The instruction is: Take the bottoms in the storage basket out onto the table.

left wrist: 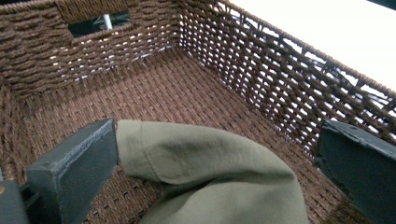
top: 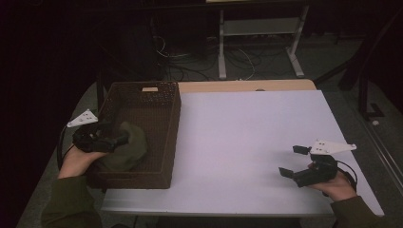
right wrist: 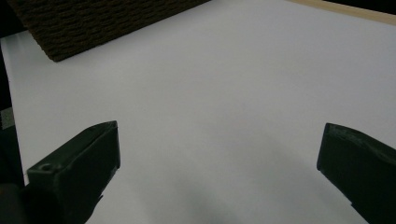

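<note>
Left tongs: my left gripper [top: 124, 138] hangs inside the wicker basket [top: 172, 123], over its near half, jaws spread wide and gripping nothing.
Cloth: the olive-green cloth [top: 129, 147] lies on the basket floor in the near part, bunched into a soft heap.
Cloth up close: in the left gripper view the olive-green cloth [left wrist: 210, 172] sits between my jaws; its hemmed edge lies right against the left-hand jaw, while the other jaw stands clear of it.
Long axis: the fold runs across the gap between the jaws, the hemmed end pointing at the left-hand jaw, the bulk swelling toward the bottom of that view.
Basket: brown weave, with a handle slot [left wrist: 99, 22] in the far wall; it sits on the left side of the white table [top: 247, 142].
Right tongs: my right gripper [top: 293, 161] is low over the bare white tabletop [right wrist: 233, 93], well apart from the basket, jaws spread and empty.
</note>
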`<move>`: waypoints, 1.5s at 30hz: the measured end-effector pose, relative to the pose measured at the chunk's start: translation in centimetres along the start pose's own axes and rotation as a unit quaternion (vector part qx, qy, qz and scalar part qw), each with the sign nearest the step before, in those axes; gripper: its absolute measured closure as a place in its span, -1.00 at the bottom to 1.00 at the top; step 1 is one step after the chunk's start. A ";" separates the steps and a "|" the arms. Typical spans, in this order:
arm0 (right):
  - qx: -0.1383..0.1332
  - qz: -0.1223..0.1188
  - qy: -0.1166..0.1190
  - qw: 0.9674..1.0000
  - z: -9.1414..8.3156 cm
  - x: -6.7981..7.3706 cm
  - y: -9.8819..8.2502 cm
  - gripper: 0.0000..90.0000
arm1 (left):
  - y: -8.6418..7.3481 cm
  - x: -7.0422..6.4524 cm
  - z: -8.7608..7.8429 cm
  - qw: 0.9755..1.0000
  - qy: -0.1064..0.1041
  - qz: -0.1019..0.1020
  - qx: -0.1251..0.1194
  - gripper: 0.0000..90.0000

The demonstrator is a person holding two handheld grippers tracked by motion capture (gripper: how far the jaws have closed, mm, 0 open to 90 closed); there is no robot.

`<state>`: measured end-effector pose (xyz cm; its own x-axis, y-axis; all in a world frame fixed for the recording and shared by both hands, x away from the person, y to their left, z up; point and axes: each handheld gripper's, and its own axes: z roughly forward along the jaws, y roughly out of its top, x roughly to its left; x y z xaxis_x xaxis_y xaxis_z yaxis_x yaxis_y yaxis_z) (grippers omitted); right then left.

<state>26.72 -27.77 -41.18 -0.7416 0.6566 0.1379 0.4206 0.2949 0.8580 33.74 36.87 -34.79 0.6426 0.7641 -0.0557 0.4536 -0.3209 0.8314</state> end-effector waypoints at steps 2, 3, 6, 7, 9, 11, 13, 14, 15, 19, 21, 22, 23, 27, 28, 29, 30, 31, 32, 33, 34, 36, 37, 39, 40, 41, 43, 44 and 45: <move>-0.001 0.000 0.000 1.000 0.0 0.0 0.0 -1.00 | -0.2 0.1 0.2 1.000 0.002 0.003 0.010 -1.00; -0.001 0.001 0.001 1.000 0.0 -0.1 0.0 -1.00 | -0.2 0.1 0.2 1.000 0.001 0.003 0.011 -1.00; 0.002 0.001 0.000 1.000 0.1 0.0 0.0 -1.00 | -0.2 0.1 0.3 1.000 -0.002 0.003 0.013 -1.00; 0.002 0.001 0.000 1.000 0.1 0.0 0.0 -1.00 | -0.3 0.1 0.3 1.000 -0.005 0.002 0.015 -1.00; 0.000 0.001 -0.001 1.000 0.0 0.0 0.0 -1.00 | -0.4 0.0 0.6 1.000 -0.005 0.004 0.026 -1.00; -0.001 0.002 -0.002 1.000 0.0 -0.1 0.0 -1.00 | -0.4 0.0 0.8 0.999 -0.004 0.007 0.037 -1.00; -0.001 0.001 -0.001 1.000 0.0 -0.1 0.0 -1.00 | -0.5 -0.1 0.9 0.999 -0.005 0.011 0.044 -1.00; 0.001 0.002 0.000 1.000 0.1 0.0 0.0 -1.00 | -0.5 -0.1 1.0 0.999 -0.006 0.012 0.048 -1.00; 0.001 0.002 0.000 1.000 0.1 0.0 0.0 -1.00 | -0.5 -0.1 1.0 0.999 -0.007 0.013 0.051 -1.00; 0.001 0.002 -0.001 1.000 0.0 0.0 -0.1 -1.00 | -0.5 -0.2 1.4 0.998 -0.006 0.017 0.067 -1.00; 0.000 0.003 -0.002 1.000 0.0 0.0 0.0 -1.00 | -0.6 -0.3 1.6 0.997 -0.009 0.021 0.075 -1.00; 0.000 0.003 -0.002 1.000 0.0 0.0 0.0 -1.00 | -0.6 -0.3 1.6 0.997 -0.009 0.021 0.075 -1.00; 0.001 0.004 -0.001 1.000 0.1 0.0 0.0 -1.00 | -0.6 -0.3 1.6 0.996 -0.011 0.024 0.079 -1.00; 0.004 0.000 -0.001 1.000 0.1 0.0 -0.1 -1.00 | -0.7 -0.4 1.8 0.995 -0.016 0.025 0.092 -1.00; 0.004 0.001 -0.002 1.000 0.1 0.0 -0.1 -1.00 | -0.7 -0.4 1.9 0.995 -0.017 0.027 0.096 -1.00; 0.004 0.002 -0.002 1.000 0.1 0.0 -0.1 -1.00 | -0.7 -0.4 2.0 0.994 -0.017 0.031 0.102 -1.00; 0.004 0.002 -0.002 1.000 0.1 0.0 -0.1 -1.00 | -0.8 -0.5 2.2 0.993 -0.017 0.035 0.109 -1.00; 0.004 0.001 -0.002 1.000 0.1 0.0 -0.1 -1.00 | -0.8 -0.5 2.3 0.992 -0.017 0.036 0.116 -1.00; 0.004 0.001 -0.001 1.000 0.2 0.0 -0.1 -1.00 | -0.8 -0.6 2.4 0.992 -0.015 0.037 0.123 -1.00; 0.005 0.001 -0.001 1.000 0.2 0.0 -0.1 -1.00 | -0.8 -0.6 2.5 0.991 -0.013 0.039 0.129 -1.00; 0.005 0.001 -0.001 1.000 0.2 0.0 -0.1 -1.00 | -0.8 -0.6 2.5 0.991 -0.013 0.039 0.129 -1.00; 0.006 0.000 0.000 1.000 0.2 0.0 -0.2 -1.00 | -0.9 -0.7 2.8 0.989 -0.014 0.042 0.139 -1.00; 0.007 0.001 0.000 1.000 0.2 0.0 -0.2 -1.00 | -0.9 -0.6 2.8 0.989 -0.013 0.042 0.141 -1.00; 0.006 0.001 0.000 1.000 0.2 0.0 -0.2 -1.00 | -1.0 -0.6 2.9 0.988 -0.012 0.043 0.147 -1.00; 0.006 0.001 0.001 1.000 0.2 0.0 -0.2 -1.00 | -1.0 -0.6 3.0 0.988 -0.011 0.044 0.151 -1.00; 0.007 0.001 0.000 1.000 0.2 0.0 -0.2 -1.00 | -1.0 -0.7 3.1 0.986 -0.010 0.046 0.157 -1.00; 0.006 0.002 0.001 1.000 0.2 0.0 -0.2 -1.00 | -1.1 -0.7 3.2 0.985 -0.010 0.048 0.164 -1.00; 0.007 0.002 0.002 1.000 0.3 0.0 -0.2 -1.00 | -1.1 -0.7 3.4 0.984 -0.008 0.051 0.171 -1.00; 0.008 0.002 0.002 1.000 0.3 0.0 -0.2 -1.00 | -1.2 -0.8 3.6 0.981 -0.008 0.054 0.183 -1.00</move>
<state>26.74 -27.61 -41.50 -0.7420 0.6550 0.1431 0.4313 0.3030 0.8498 34.93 34.67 -37.78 0.7083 0.7058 0.0107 0.5715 -0.5824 0.5781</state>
